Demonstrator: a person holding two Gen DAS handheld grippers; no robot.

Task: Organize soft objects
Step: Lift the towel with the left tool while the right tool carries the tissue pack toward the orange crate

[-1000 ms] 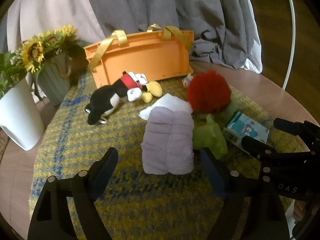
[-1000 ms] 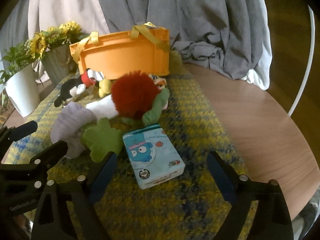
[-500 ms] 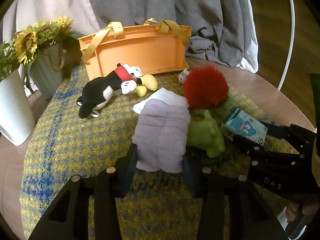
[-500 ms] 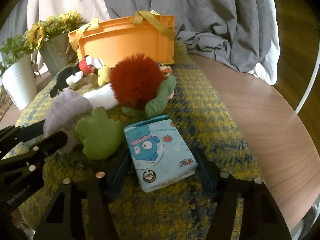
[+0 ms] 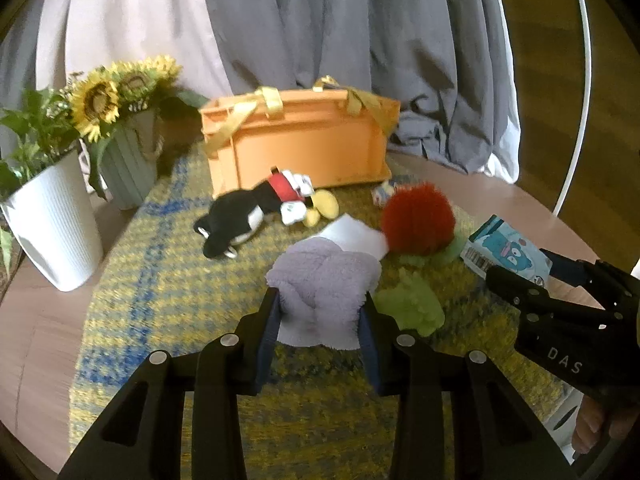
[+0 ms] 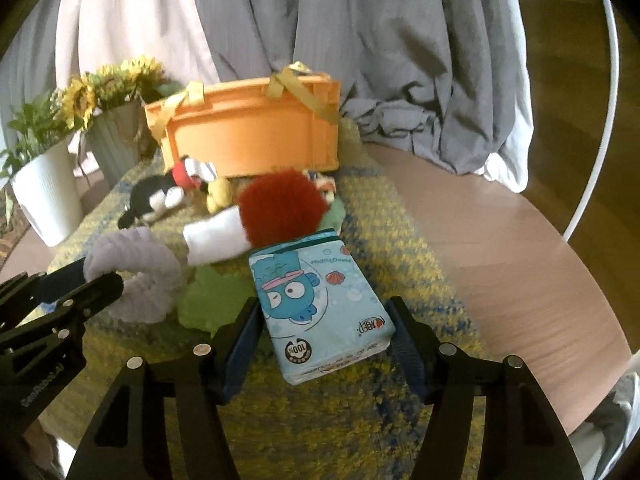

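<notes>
My left gripper (image 5: 320, 320) is shut on the folded lavender towel (image 5: 324, 280) and holds it lifted off the mat; the towel also shows in the right wrist view (image 6: 136, 272). My right gripper (image 6: 326, 340) is shut on the blue tissue pack (image 6: 316, 304), raised above the mat; the pack also shows in the left wrist view (image 5: 508, 252). An orange basket (image 5: 300, 144) with yellow handles stands at the back. A Mickey plush (image 5: 256, 212), a red fluffy ball (image 5: 416, 220), a white cloth (image 5: 352, 236) and a green plush (image 5: 412, 308) lie on the mat.
A yellow-blue woven mat (image 5: 160, 300) covers the round wooden table (image 6: 500, 248). A white planter (image 5: 52, 220) and a grey vase with sunflowers (image 5: 124, 160) stand at the left. Grey drapes (image 5: 360, 40) hang behind. A white hoop (image 6: 592, 160) stands at the right.
Both grippers have closed from open: the left on the lavender towel, the right on the tissue pack. Both objects have been lifted off the mat.
</notes>
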